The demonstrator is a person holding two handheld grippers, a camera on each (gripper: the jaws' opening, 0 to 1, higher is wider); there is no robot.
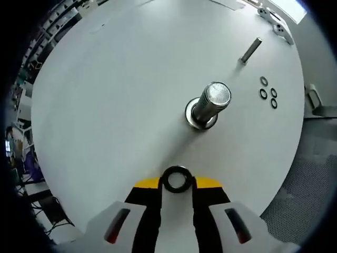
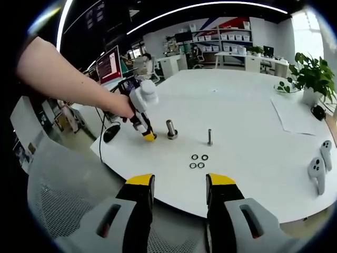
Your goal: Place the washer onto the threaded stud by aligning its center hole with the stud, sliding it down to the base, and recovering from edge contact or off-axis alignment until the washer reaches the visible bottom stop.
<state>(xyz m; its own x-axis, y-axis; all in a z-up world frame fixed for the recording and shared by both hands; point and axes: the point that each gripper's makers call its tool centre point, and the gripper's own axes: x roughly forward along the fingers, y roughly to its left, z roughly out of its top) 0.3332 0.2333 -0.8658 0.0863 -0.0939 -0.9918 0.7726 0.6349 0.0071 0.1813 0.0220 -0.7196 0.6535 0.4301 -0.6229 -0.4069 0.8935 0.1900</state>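
Left hand-held gripper [image 1: 177, 182] pinches a black washer [image 1: 176, 178] just short of the threaded stud [image 1: 209, 104] on the desk [image 1: 116, 105]; right hand-held gripper [image 2: 179, 190] gapes wide

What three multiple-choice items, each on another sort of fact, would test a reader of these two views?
1. Where does the thick silver threaded stud stand?
A. on the round white table
B. on a chair
C. on the floor

2. How many loose small black ring washers lie together?
A. two
B. four
C. six

3. What is the state of the left tongs?
A. open, empty
B. shut on a black ring washer
C. shut on the stud

Key: 1 A, its base sits on the tabletop; 2 B, four rings are grouped; 3 B, the ring sits between the yellow tips.
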